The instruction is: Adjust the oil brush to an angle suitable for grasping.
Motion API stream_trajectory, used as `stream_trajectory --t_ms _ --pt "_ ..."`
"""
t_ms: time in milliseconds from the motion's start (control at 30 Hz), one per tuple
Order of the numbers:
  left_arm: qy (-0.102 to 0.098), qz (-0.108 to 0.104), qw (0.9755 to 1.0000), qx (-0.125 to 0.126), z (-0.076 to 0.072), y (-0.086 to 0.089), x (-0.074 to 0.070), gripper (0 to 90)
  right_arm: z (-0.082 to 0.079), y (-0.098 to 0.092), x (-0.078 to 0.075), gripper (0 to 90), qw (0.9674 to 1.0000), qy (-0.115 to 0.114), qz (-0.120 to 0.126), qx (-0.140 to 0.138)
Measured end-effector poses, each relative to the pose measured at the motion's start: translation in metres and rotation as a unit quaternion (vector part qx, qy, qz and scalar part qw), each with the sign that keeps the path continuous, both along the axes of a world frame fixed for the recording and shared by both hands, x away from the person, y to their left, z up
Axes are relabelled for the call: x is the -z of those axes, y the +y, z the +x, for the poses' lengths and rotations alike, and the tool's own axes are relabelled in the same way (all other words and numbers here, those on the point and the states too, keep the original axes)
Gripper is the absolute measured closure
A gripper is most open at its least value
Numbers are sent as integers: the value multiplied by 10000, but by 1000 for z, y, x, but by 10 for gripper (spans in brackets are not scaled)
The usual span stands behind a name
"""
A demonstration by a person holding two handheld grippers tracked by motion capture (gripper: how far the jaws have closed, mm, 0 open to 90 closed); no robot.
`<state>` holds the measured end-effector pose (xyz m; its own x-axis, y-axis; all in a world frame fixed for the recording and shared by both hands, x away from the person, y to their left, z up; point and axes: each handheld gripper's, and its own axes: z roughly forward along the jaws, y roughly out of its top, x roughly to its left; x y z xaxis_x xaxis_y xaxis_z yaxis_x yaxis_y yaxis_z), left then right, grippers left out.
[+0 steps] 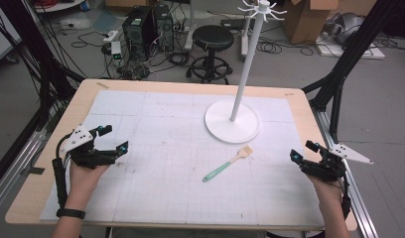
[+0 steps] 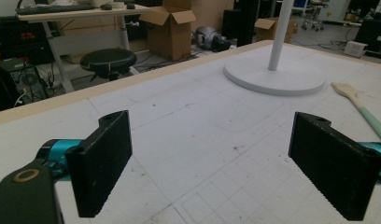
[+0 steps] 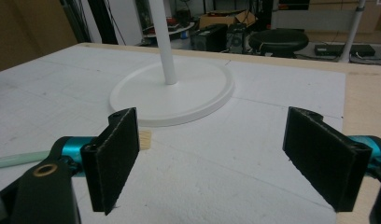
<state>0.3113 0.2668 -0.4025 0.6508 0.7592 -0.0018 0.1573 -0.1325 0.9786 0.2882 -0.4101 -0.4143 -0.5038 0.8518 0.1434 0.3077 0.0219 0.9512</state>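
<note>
We see the spatula point(image 1: 228, 164) lying flat on the white mat point(image 1: 156, 193), just in front of the round base of the white stand point(image 1: 232, 120) and apart from it. It is slim, with a smooth mint-green handle and a pale, wood-coloured flat blade that flares to a squared end. Its long axis runs on a diagonal: the blade points up toward the stand's base and to the right, the handle end points back toward the near edge and to the left.

The stand has a thin upright pole on a flat disc, with a ring of hooks at the top. The mat is matte, ruled with a faint grid and marked with small dark scuffs; under it shows the light wooden table point(image 1: 27, 198). Nothing lies between the spatula and either gripper.

Our left gripper point(image 1: 107, 139) hovers well left of the stand, near the mat's left edge, jaws spread wide with nothing between them. Our right gripper point(image 1: 304, 151) sits right of the stand at the mat's right edge, jaws likewise wide and empty. Their pads are black and finely ribbed.
</note>
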Motion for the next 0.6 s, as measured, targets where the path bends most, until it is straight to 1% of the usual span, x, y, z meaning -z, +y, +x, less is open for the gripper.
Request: stream_trajectory --t_ms 67,133,167,467,567,600 --pt "0 -82 10000 4 0 0 0 141 -1 -1 0 181 10000 -7 -11 11" --pt "-7 -75 10000 4 0 0 0 141 -1 -1 0 181 10000 17 9 20" --pt "-5 -32 10000 4 0 0 0 141 -1 -1 0 181 10000 -19 -12 17" --pt "-1 -35 10000 20 0 -2 0 141 -1 -1 0 181 10000 -13 4 34" --pt "-6 -119 9999 54 0 -6 -1 141 -2 -2 0 181 10000 -12 12 38" --pt "32 -124 9999 100 1 -9 -2 140 -2 -3 0 181 10000 -45 30 48"
